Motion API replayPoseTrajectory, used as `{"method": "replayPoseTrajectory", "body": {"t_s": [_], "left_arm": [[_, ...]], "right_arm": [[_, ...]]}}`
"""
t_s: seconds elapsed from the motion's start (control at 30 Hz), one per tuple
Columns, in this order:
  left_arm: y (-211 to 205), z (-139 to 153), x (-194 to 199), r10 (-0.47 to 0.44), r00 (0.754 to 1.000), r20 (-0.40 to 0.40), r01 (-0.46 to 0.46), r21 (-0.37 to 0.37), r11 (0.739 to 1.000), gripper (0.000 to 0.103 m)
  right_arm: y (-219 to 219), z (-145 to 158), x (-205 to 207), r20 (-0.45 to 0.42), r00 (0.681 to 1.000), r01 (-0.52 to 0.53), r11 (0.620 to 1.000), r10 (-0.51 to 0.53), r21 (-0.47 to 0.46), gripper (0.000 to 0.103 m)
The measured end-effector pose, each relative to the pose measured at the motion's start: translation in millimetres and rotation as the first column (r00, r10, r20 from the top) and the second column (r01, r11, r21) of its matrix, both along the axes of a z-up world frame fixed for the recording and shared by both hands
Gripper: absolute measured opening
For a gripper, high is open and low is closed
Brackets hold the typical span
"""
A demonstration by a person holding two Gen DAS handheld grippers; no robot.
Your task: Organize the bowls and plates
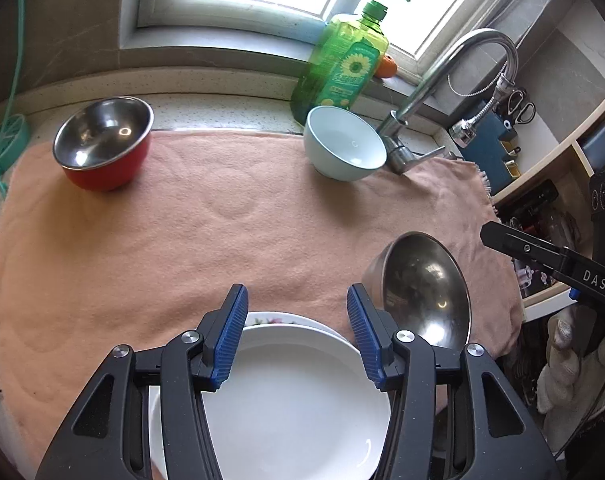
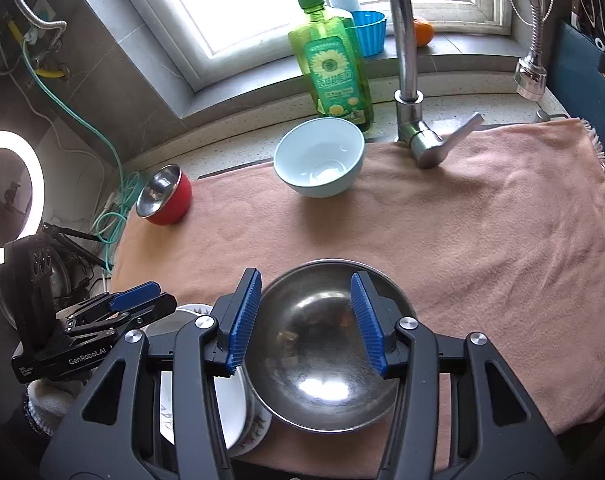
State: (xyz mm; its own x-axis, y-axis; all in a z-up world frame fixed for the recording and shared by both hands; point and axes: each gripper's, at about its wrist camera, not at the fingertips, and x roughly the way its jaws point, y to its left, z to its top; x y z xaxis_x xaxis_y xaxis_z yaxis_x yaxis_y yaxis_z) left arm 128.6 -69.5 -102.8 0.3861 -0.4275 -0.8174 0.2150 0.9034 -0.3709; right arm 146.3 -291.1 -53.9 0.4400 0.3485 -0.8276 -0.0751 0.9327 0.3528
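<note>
Both jaws standing apart, gripping nothing

I am angling the left gripper [image 1: 296,320] down over the stacked white plates [image 1: 298,400] and the right gripper [image 2: 306,304] over the empty steel bowl [image 2: 322,360]; red bowl [image 1: 102,144] and blue bowl [image 1: 344,142] are sitting empty on the towel [image 1: 222,220].

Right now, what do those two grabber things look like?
Both are alike: the left gripper and the right gripper each have black plastic arms with triangular cut-outs, round silver bolts, and two ribbed blue pads. Seen from the side, the left gripper's black body carries white lettering reading GenRobot.AI, and the right gripper's finger shows white letters DAS. A whitish knitted glove shows beside it.
</note>
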Motion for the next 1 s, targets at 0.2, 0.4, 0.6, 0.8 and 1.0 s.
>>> {"method": "replayPoseTrajectory", "body": {"t_s": [0.2,0.4,0.6,0.8,1.0], "left_arm": [[53.3,4.5,15.5,0.107,0.994,0.023,-0.108,0.018,0.994,0.051],[101.5,11.1,32.4,0.198,0.979,0.052,-0.2,0.036,0.979,0.051],[137.1,11.2,52.8,0.262,0.963,0.062,-0.265,0.037,0.964,0.051],[160.7,3.2,71.9,0.307,0.951,0.036,-0.307,0.014,0.952,0.049],[172.9,-3.7,90.2,0.327,0.945,0.002,-0.327,-0.014,0.945,0.038]], "right_arm": [[43.4,9.3,25.3,0.017,0.998,-0.065,0.997,0.064,0.04,0.049],[89.2,5.1,58.1,0.015,0.993,-0.116,0.992,0.116,0.05,0.049],[138.1,0.6,92.3,-0.011,0.988,-0.153,0.986,0.154,0.063,0.049],[170.4,-9.0,119.1,-0.035,0.984,-0.171,0.983,0.173,0.064,0.049],[184.0,-25.0,142.3,-0.07,0.985,-0.152,0.982,0.16,0.109,0.049]]}}
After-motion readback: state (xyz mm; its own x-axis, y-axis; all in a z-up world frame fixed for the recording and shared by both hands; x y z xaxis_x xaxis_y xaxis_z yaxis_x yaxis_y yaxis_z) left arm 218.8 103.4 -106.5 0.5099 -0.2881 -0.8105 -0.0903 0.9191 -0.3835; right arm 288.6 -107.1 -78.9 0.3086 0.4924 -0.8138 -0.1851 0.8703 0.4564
